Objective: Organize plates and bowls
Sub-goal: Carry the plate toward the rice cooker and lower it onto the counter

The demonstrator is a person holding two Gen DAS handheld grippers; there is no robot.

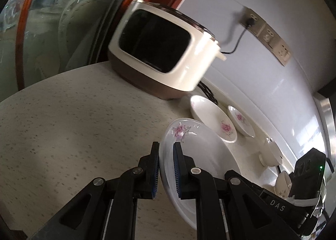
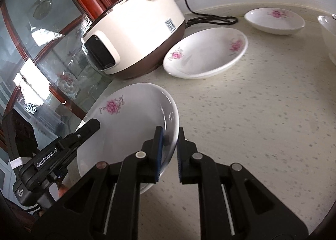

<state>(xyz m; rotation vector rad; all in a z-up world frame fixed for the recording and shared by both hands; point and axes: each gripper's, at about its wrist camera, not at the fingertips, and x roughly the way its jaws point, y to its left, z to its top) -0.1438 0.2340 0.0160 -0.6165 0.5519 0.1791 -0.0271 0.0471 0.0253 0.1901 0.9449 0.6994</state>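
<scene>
From the left wrist camera, the left gripper [image 1: 166, 168] is clamped shut on the rim of a white flowered plate [image 1: 189, 145], one blue-padded finger on each face of the rim. The plate is tilted, lifted above the speckled countertop [image 1: 63, 124]. Beyond it a second flowered plate [image 1: 212, 118] rests on the countertop just beside a cream and brown rice cooker [image 1: 159, 51], with a smaller dish [image 1: 241, 121] behind it near the white wall [image 1: 262, 72]. A bowl [image 1: 271, 151] stands farther right. The right gripper [image 1: 302, 179] shows at the right edge; its jaws are hidden there.

From the right wrist camera, the right gripper [image 2: 169, 154] is closed on the opposite rim of the same plate [image 2: 130, 126], so both grippers hold it. The left gripper [image 2: 88, 124] grips the plate's far-left edge. The plate hangs over the countertop [image 2: 252, 124] edge, near the rice cooker [image 2: 134, 38]. The second plate [image 2: 205, 53] lies beside the cooker; the smaller dish [image 2: 275, 20] sits apart, farther back.
</scene>
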